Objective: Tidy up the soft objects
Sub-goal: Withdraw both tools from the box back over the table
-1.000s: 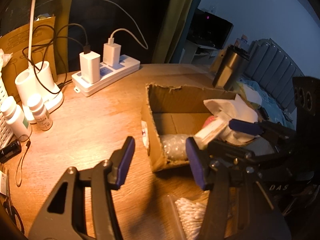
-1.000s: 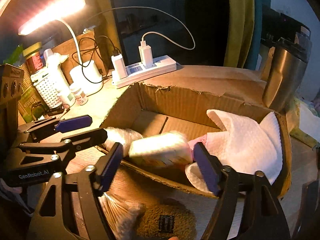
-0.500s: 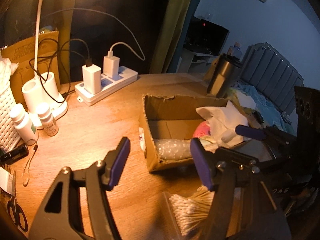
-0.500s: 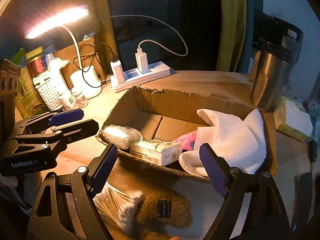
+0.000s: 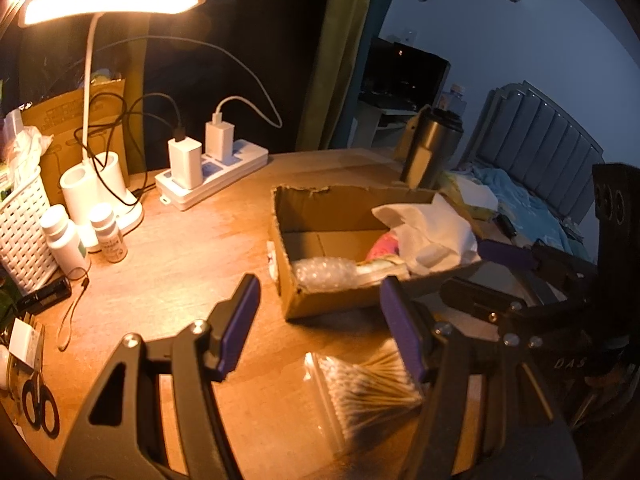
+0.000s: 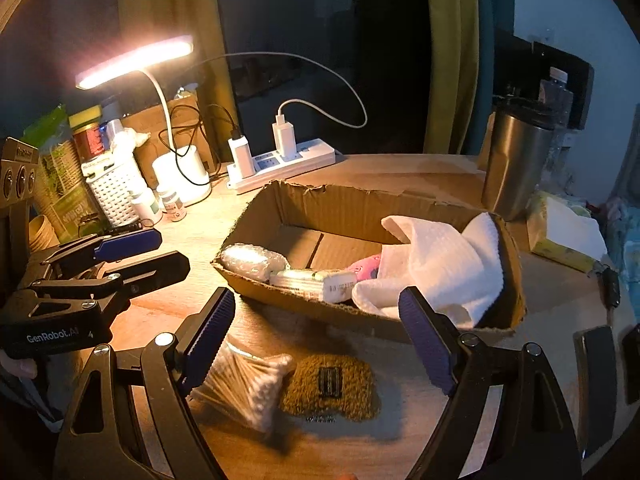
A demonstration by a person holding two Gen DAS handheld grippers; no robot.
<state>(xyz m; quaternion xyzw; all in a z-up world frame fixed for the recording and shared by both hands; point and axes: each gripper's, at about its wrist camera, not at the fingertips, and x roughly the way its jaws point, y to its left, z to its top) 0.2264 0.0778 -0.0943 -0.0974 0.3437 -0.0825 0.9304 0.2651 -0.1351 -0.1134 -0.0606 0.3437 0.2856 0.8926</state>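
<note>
An open cardboard box (image 6: 360, 212) (image 5: 340, 204) stands on the wooden desk. Inside lie a white towel (image 6: 440, 260) (image 5: 428, 224), a bubble-wrap roll (image 6: 250, 258) (image 5: 324, 274), a pack of tissues (image 6: 316, 280) and a pink item (image 6: 366, 266). In front of the box lie a bag of cotton swabs (image 6: 244, 384) (image 5: 368, 388) and an olive knitted piece (image 6: 332, 388). My right gripper (image 6: 316, 294) hangs open above these two, short of the box's near wall. My left gripper (image 5: 319, 284) is open and holds nothing, back from the box's left corner.
A lit desk lamp (image 5: 108, 0), a power strip with chargers (image 5: 212, 176), a white basket (image 5: 20, 224), pill bottles (image 5: 64, 240) and scissors (image 5: 40, 404) crowd the left. A steel tumbler (image 6: 516, 164) and a tissue box (image 6: 560, 236) stand right of the box.
Both grippers have drawn back and up from the box. The tissue pack that was between my right gripper's fingers now lies in the box. The left jaws stand a little wider.
</note>
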